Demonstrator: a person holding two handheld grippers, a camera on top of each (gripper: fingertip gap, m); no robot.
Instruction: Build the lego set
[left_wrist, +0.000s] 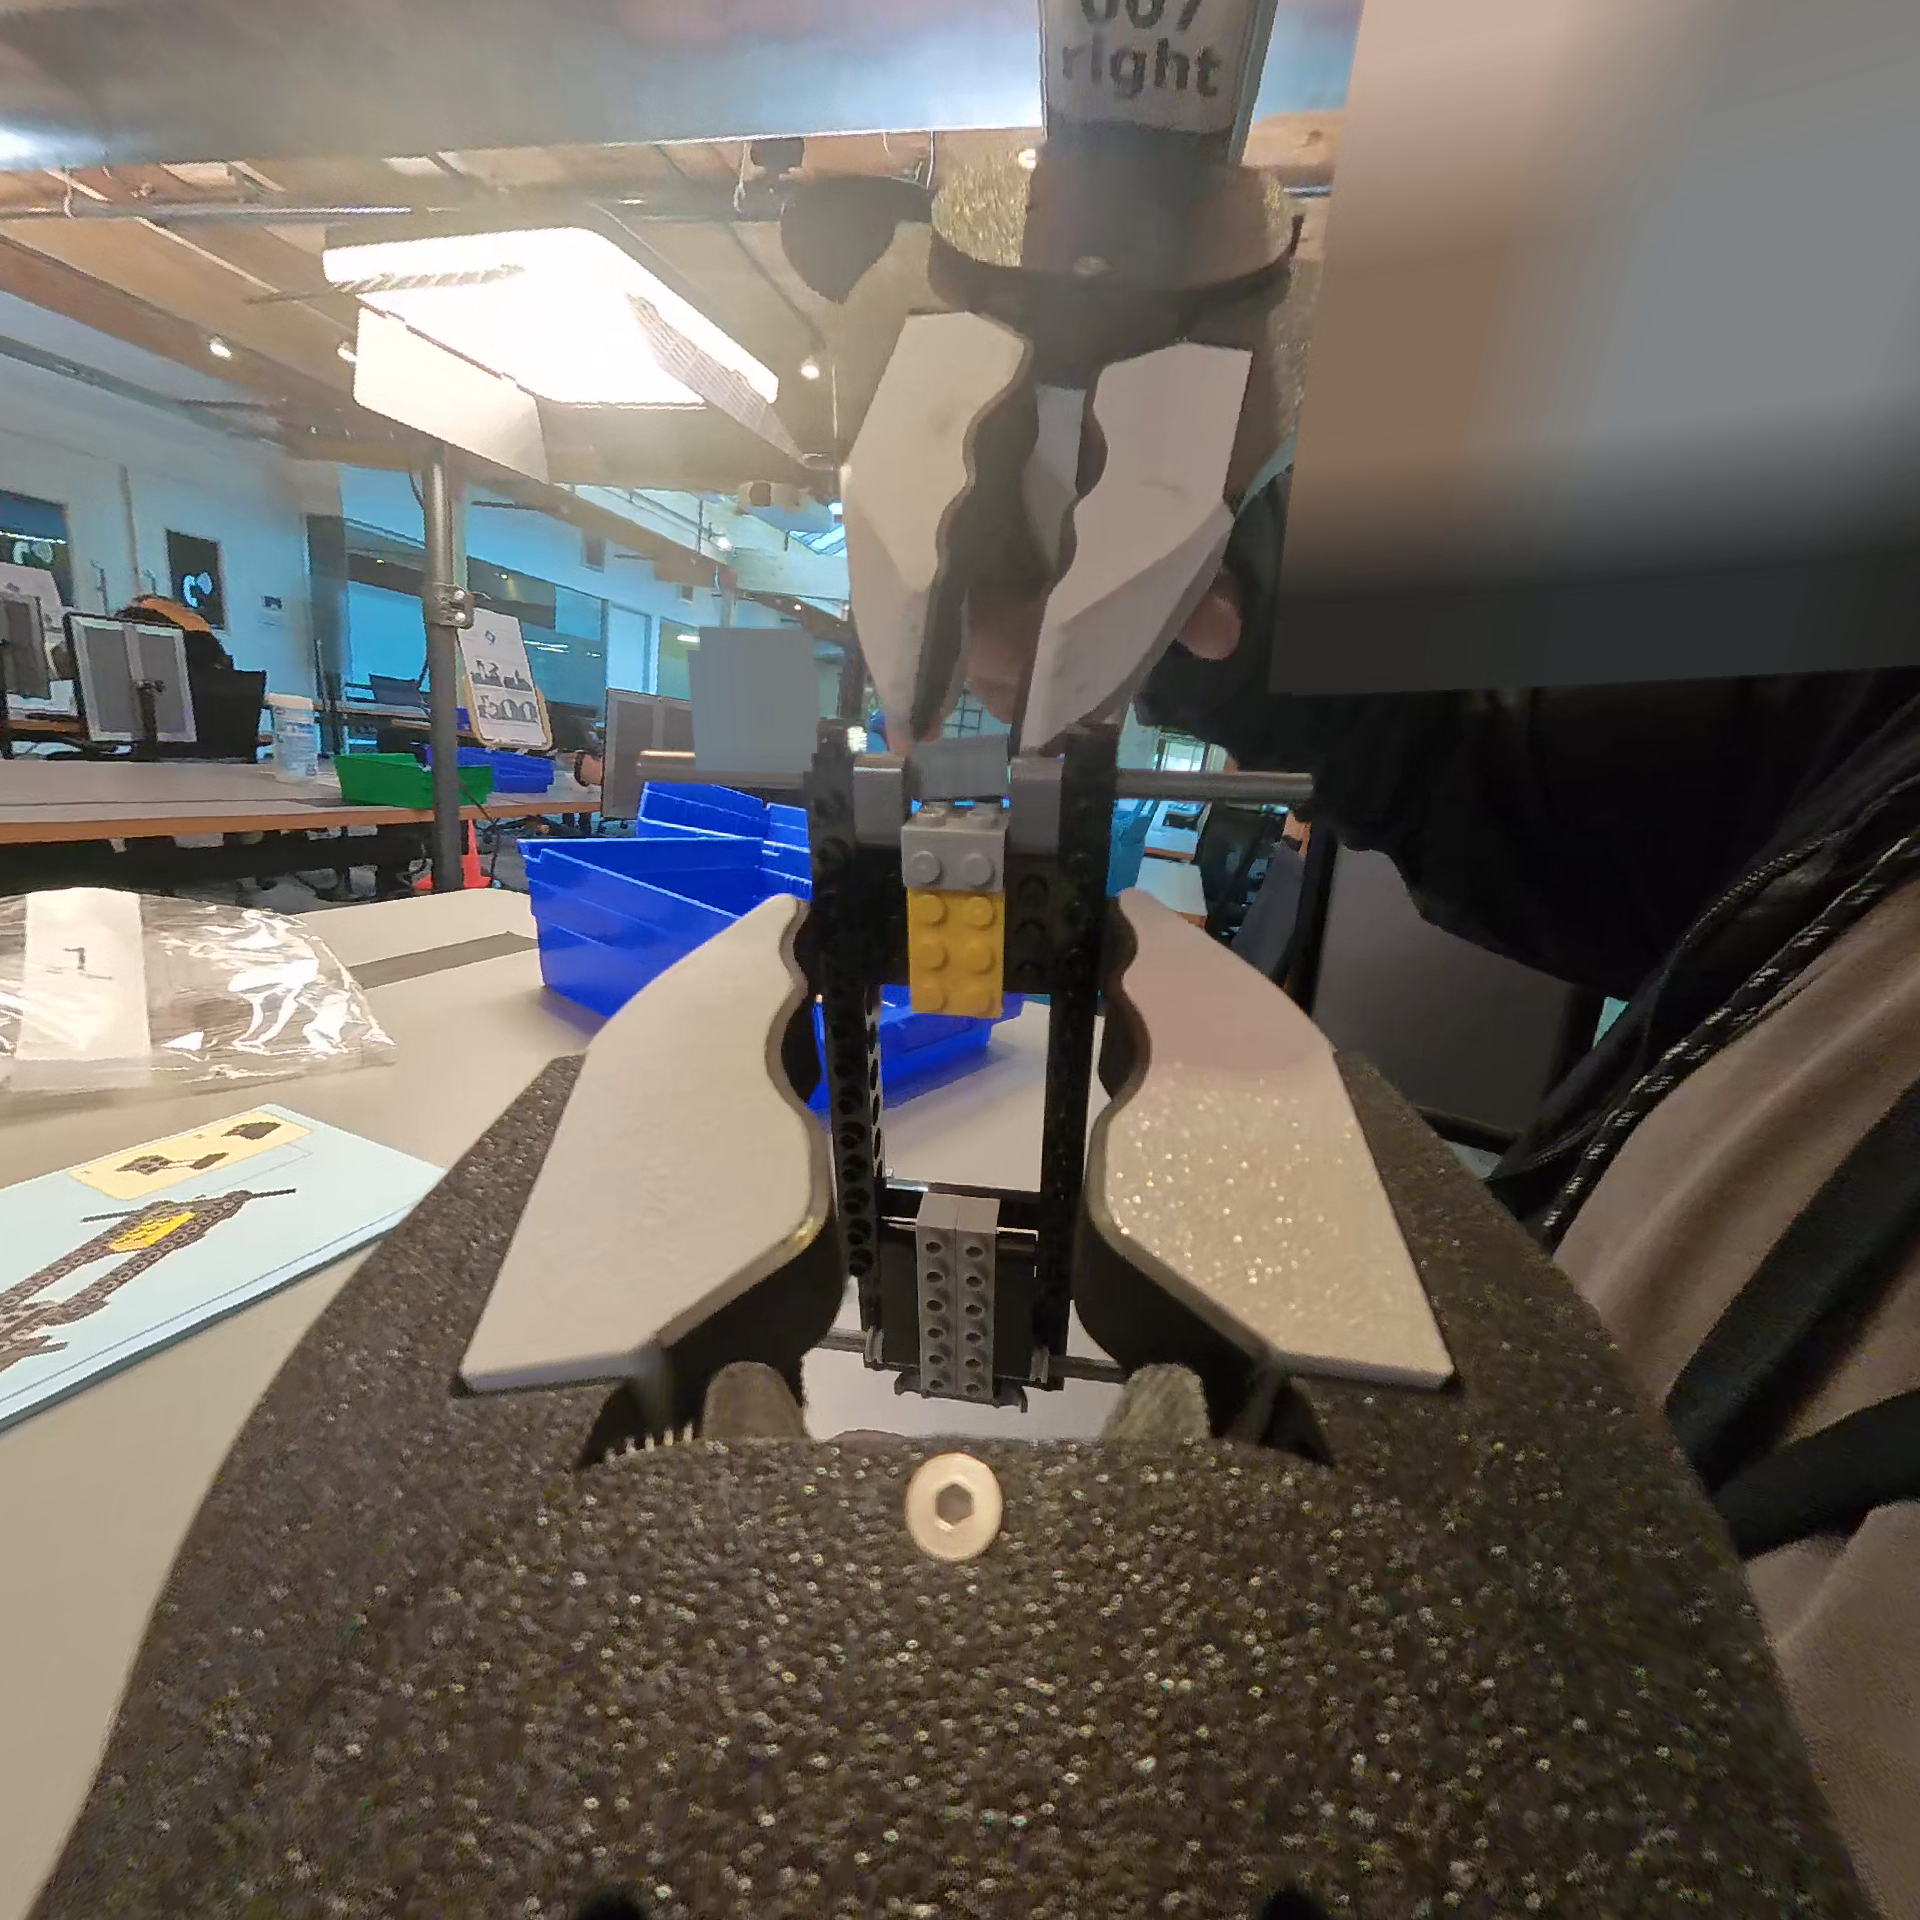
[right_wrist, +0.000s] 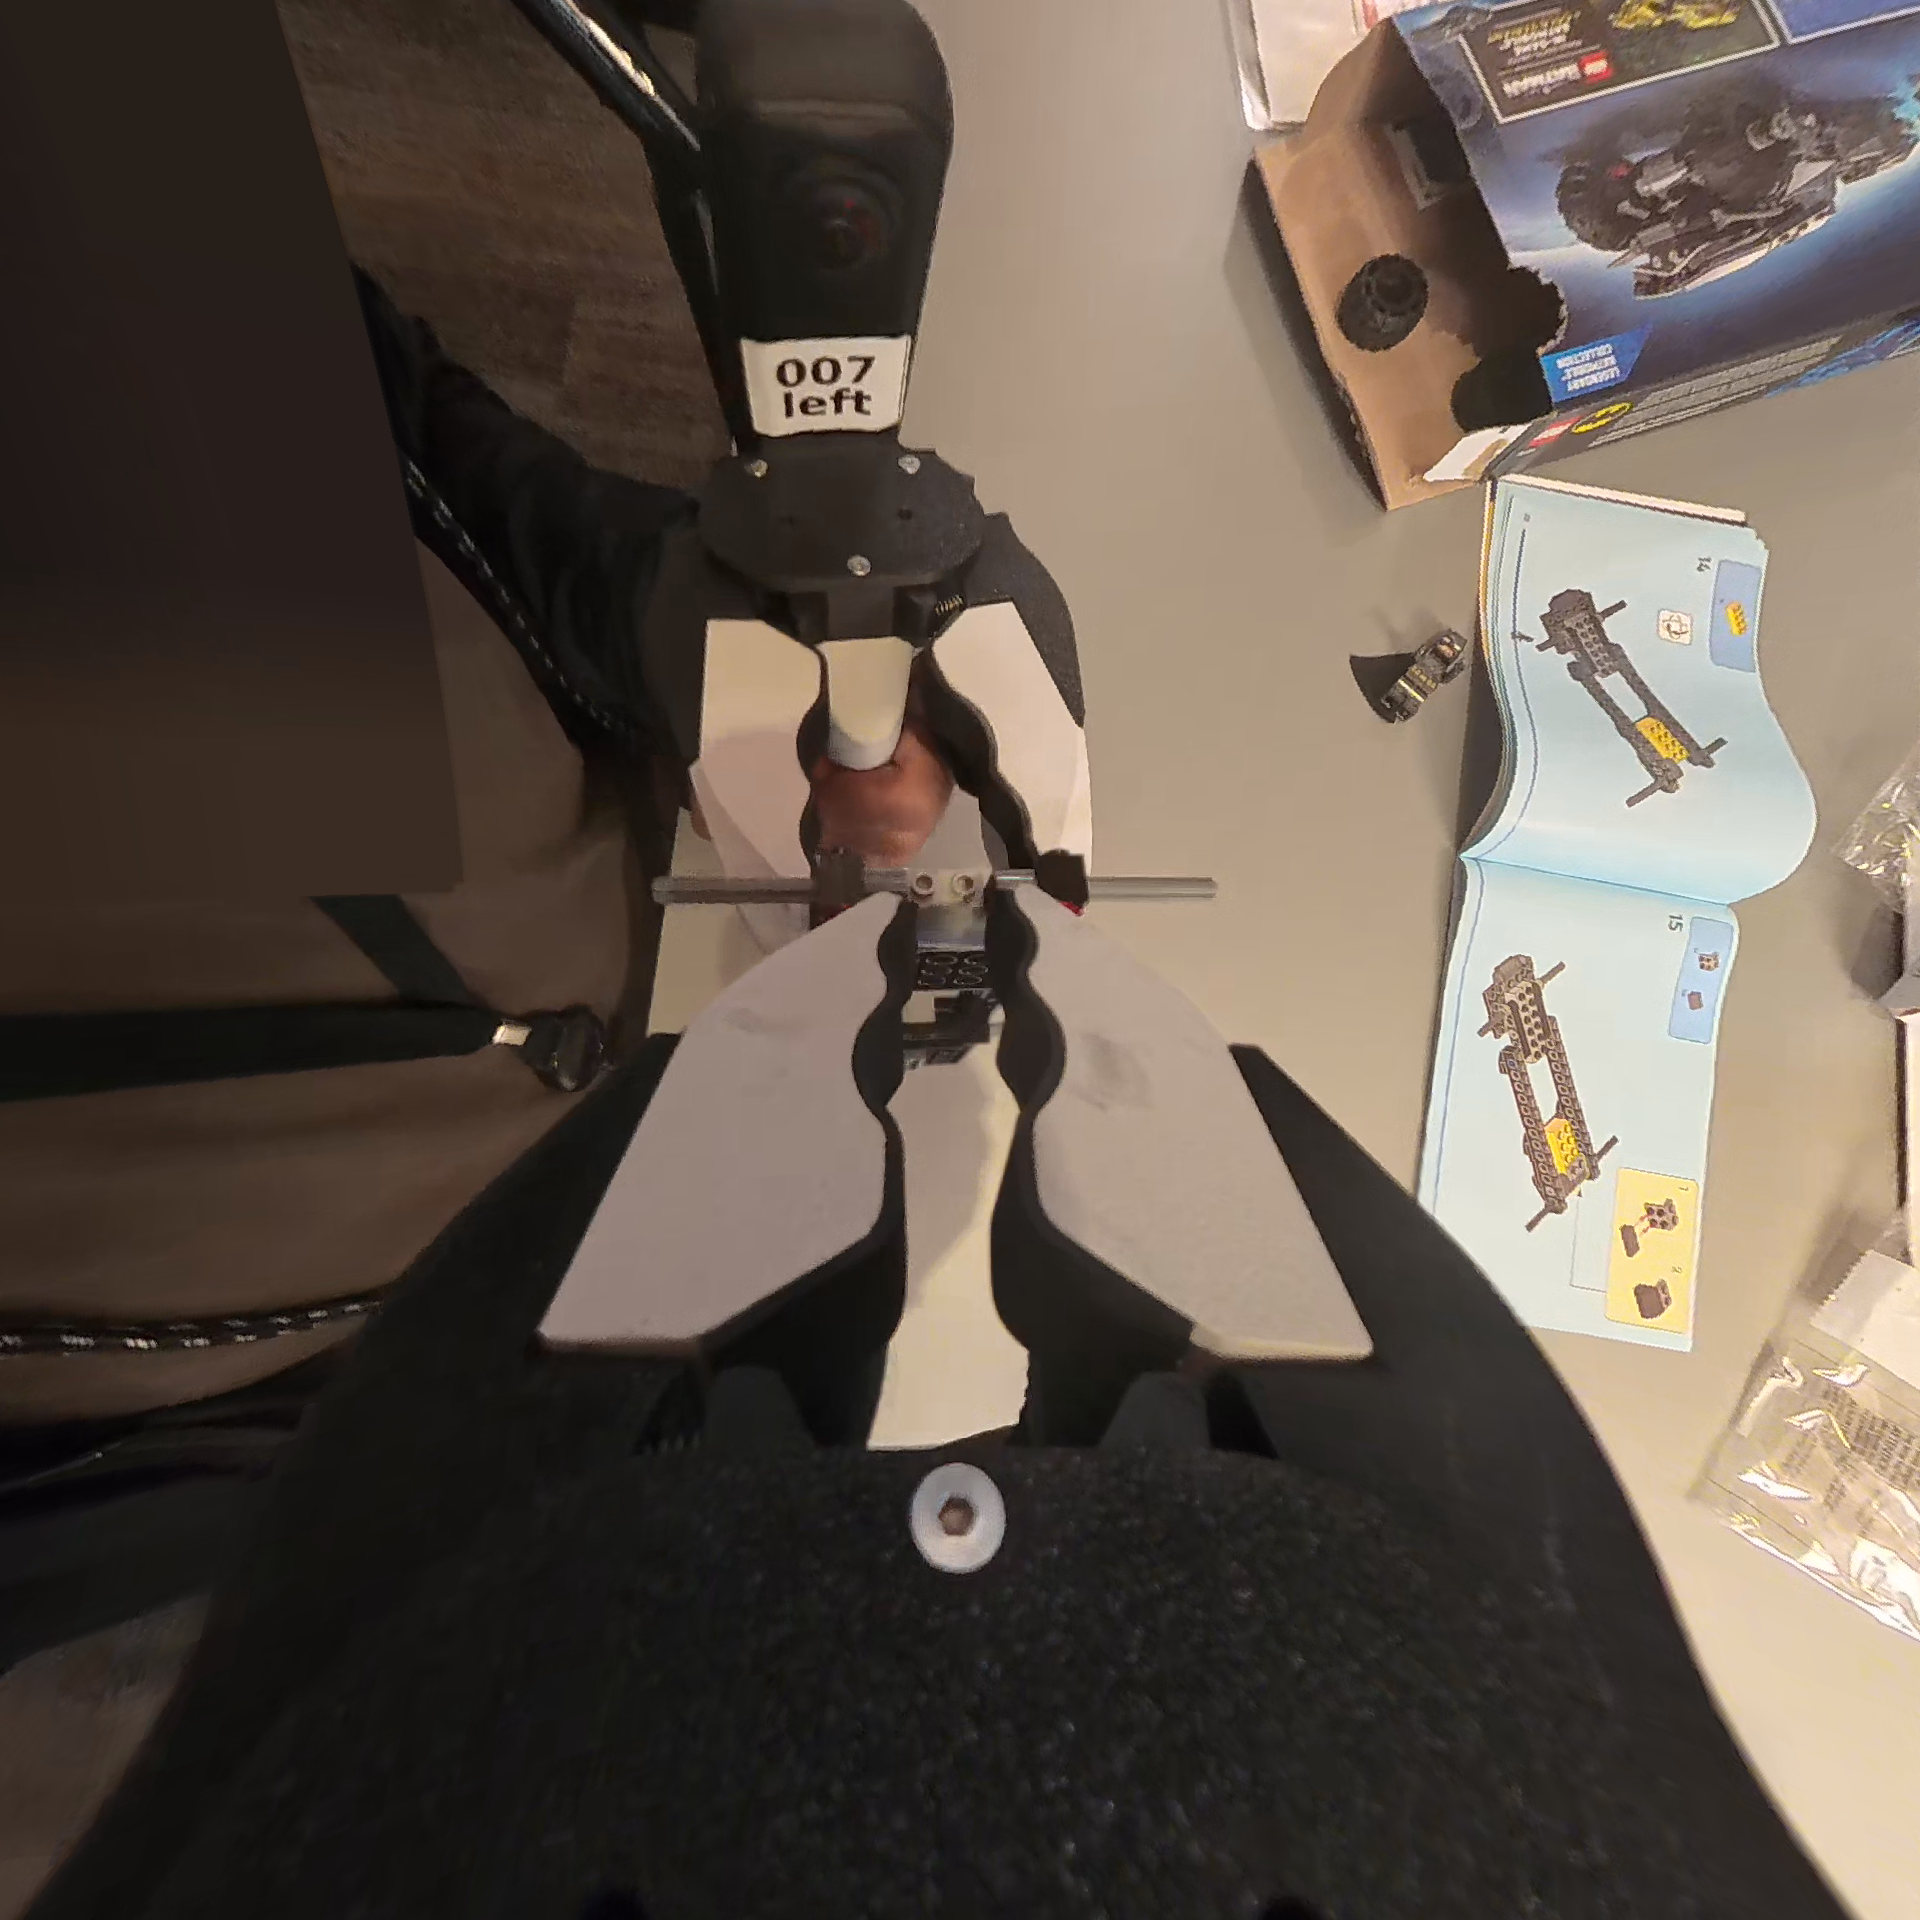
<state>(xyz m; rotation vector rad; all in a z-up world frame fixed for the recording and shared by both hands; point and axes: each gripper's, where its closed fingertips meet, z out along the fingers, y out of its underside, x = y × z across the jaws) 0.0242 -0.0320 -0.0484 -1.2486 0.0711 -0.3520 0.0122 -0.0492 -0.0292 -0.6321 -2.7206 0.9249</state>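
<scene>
The left gripper (left_wrist: 956, 956) pinches a black brick frame (left_wrist: 1070, 1039) between its spread fingers, holding it upright above the bench (right_wrist: 1195, 623). From above, the right gripper (right_wrist: 951, 914) pinches a small grey brick (left_wrist: 961, 774), set on the grey rod (left_wrist: 1195, 784) between the frame's rails, just over the yellow brick (left_wrist: 956, 951).

Grey table (right_wrist: 1247, 727) bears open booklet (right_wrist: 1621, 914), box (right_wrist: 1621, 208), bags (right_wrist: 1829, 1455).
</scene>
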